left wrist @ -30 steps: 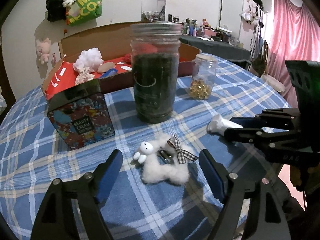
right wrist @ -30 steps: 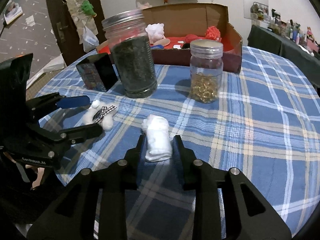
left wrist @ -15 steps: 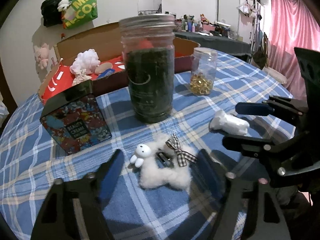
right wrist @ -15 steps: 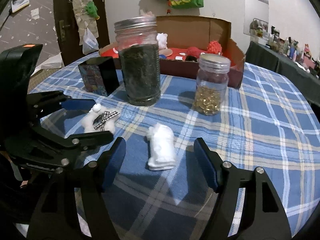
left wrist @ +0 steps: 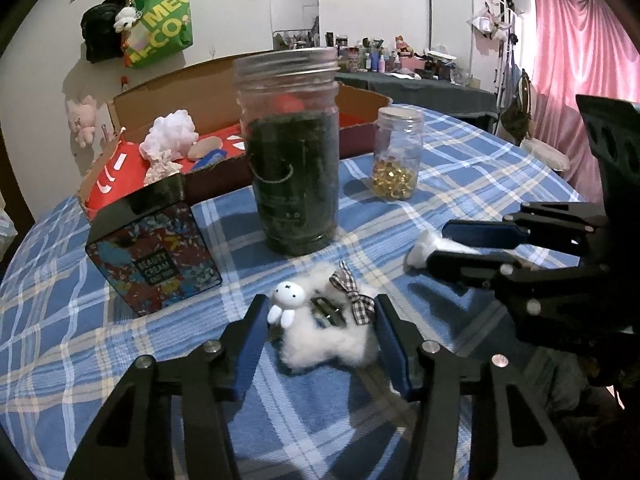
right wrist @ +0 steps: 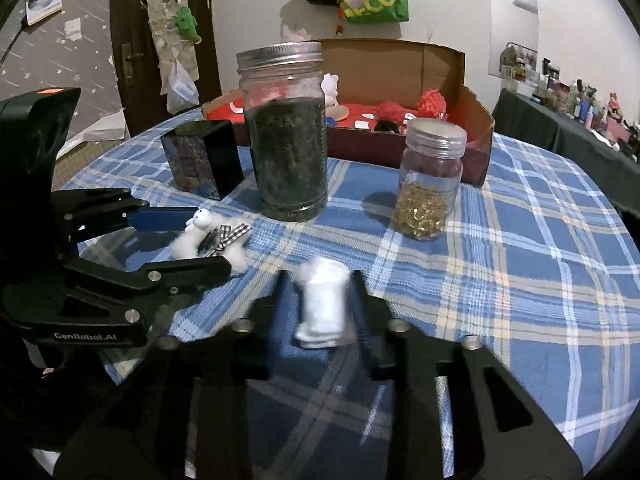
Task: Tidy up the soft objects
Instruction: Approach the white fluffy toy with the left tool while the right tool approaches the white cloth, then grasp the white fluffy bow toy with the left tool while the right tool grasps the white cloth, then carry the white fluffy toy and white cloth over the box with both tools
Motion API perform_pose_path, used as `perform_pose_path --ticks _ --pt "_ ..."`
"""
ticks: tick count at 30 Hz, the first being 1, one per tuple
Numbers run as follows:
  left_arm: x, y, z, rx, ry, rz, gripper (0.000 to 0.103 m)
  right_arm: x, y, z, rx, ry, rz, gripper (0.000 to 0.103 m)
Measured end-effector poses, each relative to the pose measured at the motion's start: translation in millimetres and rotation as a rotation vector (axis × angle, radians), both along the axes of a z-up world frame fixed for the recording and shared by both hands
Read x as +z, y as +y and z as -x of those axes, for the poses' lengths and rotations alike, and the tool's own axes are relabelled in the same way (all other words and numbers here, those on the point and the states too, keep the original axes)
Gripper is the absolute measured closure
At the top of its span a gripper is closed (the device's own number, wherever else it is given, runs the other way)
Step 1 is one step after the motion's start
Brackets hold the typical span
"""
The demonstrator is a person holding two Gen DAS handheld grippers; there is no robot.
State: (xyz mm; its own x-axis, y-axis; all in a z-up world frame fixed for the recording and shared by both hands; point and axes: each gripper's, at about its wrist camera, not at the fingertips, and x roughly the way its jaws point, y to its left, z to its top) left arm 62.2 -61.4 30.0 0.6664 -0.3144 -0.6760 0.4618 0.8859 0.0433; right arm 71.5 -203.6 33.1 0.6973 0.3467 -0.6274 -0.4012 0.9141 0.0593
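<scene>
Your left gripper (left wrist: 320, 334) has just been closing and now brackets the fluffy white bunny charm (left wrist: 324, 332) near the worktop's (left wrist: 480, 168) front edge; the pads look just at its fluff, not yet squeezing. It is feather-light and compressible, with a small metal clip in the middle, so pinch the cottony body rather than the checked bow. Its long axis runs roughly across the jaws, bunny head toward the beauty cream tin (left wrist: 152, 256).

Your right gripper (right wrist: 320, 308) has just been closing and is now narrow around the rolled white cloth (right wrist: 322, 306), though motion blur makes firm contact hard to confirm. That roll is soft, unbreakable, and points away from you toward the dark-filled jar (right wrist: 286, 136).
</scene>
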Motion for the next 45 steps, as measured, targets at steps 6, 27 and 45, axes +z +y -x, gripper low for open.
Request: perform_pose_path --ticks 6,27,45 --pt "0 3 -1 0.002 0.008 0.009 0.05 -1 -3 0 -0.001 0.005 -0.006 0.085" --pt "-1 3 1 -0.003 0.007 0.014 0.05 5 -6 4 0.008 -0.036 -0.034 0.093" --pt "11 15 0 0.016 -0.015 0.032 0.054 12 -13 3 -0.011 -0.046 -0.039 0.093"
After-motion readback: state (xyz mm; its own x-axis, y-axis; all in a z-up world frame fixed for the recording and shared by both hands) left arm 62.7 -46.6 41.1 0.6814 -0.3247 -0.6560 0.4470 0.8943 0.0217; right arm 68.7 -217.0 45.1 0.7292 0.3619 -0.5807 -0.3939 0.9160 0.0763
